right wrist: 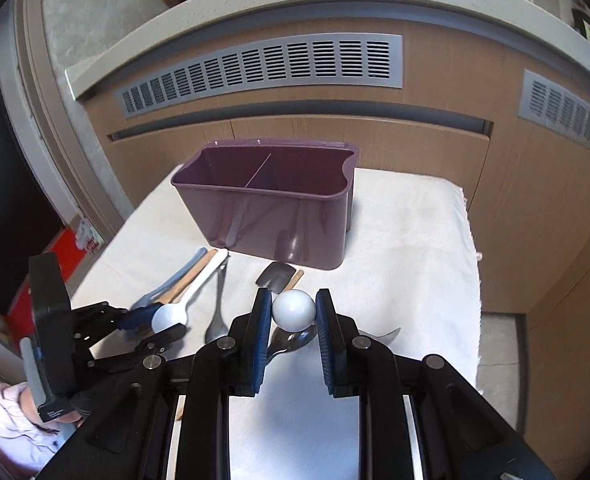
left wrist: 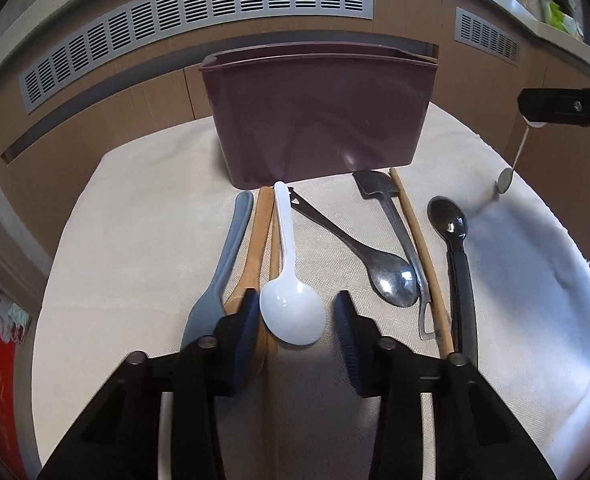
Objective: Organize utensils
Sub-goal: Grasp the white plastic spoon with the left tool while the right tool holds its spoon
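Purple caddy [right wrist: 271, 220]: two compartments w/ divider, both empty; at back of cloth-covered worktop [left wrist: 135, 264]. Utensils in row just in front: grey, wooden, white spoon [left wrist: 291, 308], steel, black. L gripper [left wrist: 297, 320]: partly open, astride white spoon bowl, not clamped. R gripper [right wrist: 294, 314]: closed on white ball-ended spoon [right wrist: 294, 309], lifted.

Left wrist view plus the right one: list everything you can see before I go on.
caddy: one, purple, back of cloth
cloth: one, white, under everything
grey utensil: one, grey, leftmost
wooden spoon: one, tan, beside grey utensil
white spoon: one, white, between left pads
metal spoon: one, silver, centre
wooden stick: one, tan, right of centre
black spoon: one, black, rightmost
ball-ended utensil: one, white, lifted
vents: two, grey, behind
left gripper: open
right gripper: gripping ball-ended utensil
sleeve: pale pink
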Demonstrator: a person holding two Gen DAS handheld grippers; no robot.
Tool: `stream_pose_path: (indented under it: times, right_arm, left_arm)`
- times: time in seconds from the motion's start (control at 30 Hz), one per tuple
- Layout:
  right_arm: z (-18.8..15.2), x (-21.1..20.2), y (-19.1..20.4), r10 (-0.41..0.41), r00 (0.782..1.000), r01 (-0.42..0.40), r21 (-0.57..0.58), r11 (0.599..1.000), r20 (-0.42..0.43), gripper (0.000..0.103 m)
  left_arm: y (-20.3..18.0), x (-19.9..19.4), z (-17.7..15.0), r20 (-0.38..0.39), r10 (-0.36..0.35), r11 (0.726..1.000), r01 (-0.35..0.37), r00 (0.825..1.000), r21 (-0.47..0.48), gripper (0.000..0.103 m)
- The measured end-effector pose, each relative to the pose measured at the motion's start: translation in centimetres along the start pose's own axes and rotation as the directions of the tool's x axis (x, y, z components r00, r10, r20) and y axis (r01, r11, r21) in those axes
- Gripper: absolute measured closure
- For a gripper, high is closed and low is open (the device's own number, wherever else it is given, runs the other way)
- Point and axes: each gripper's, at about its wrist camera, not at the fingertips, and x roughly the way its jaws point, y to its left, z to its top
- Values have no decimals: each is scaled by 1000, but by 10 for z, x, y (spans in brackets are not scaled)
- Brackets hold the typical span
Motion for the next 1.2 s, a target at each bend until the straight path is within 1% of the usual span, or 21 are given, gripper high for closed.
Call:
stream_pose_path:
  times: [0.07, 0.13, 0.2, 0.37, 0.47, 0.63, 0.73, 0.77, 0.8, 0.87, 0.93, 1.0, 1.1, 1.13, 1.2]
  right_arm:
    - [-4, -3, 2, 6, 1000, -7, 10, 1000, 8, 83]
    - [-5, -7, 3, 1, 1000, -1, 14, 1000, 19, 83]
    - [-5, -11, 6, 1, 1000, -2, 17, 1000, 28, 83]
    - [-8, -26, 17, -2, 998, 2, -1, 1000, 63, 83]
    - [-12, -35, 24, 4, 997, -2, -18, 1000, 72, 83]
    - [-13, -54, 30, -8, 995, 10, -25, 1000, 99, 83]
    - [-15, -61, 33, -10, 994, 14, -33, 999, 105, 83]
    - [-18, -62, 35, -14, 995, 18, -40, 999, 96, 83]
    - [-20, -61, 37, -15, 996, 19, -45, 999, 85, 83]
    - [-27, -58, 39, -12, 998, 15, -51, 999, 61, 83]
    - [-35, -53, 39, -12, 999, 14, -52, 999, 37, 83]
    - [-43, -46, 38, -14, 1000, 14, -44, 999, 10, 83]
    - [-53, -35, 34, 0, 1000, -1, -25, 1000, -29, 83]
    - [-55, -34, 33, 16, 999, -17, -21, 1000, -30, 82]
    - [-58, -34, 35, 11, 1000, -12, -33, 999, -23, 83]
  left_arm:
    - [3, -7, 2, 20, -22, 1000, 23, 1000, -16, 70]
    - [6, -23, 4, 68, -27, 999, 29, 997, -24, 70]
    - [8, -44, 8, 123, -37, 999, 41, 992, -31, 70]
    - [14, -88, 17, 210, -61, 996, 73, 976, -50, 70]
    - [17, -108, 19, 240, -76, 993, 95, 968, -66, 70]
    - [13, -136, 20, 283, -76, 994, 94, 956, -49, 70]
    - [12, -151, 19, 301, -99, 992, 118, 948, -46, 70]
    - [10, -153, 19, 294, -109, 991, 126, 950, -38, 70]
    - [8, -152, 19, 273, -118, 991, 130, 955, -26, 70]
    - [5, -144, 15, 189, -128, 991, 132, 974, -8, 70]
    - [6, -130, 6, 97, -160, 987, 162, 982, -7, 70]
    - [8, -115, -7, 16, -179, 983, 180, 984, -30, 70]
    - [6, -96, -26, -70, -163, 986, 160, 984, -36, 70]
    - [7, -91, -29, -90, -164, 986, 161, 982, -39, 69]
    - [8, -83, -35, -128, -178, 984, 173, 976, -53, 69]
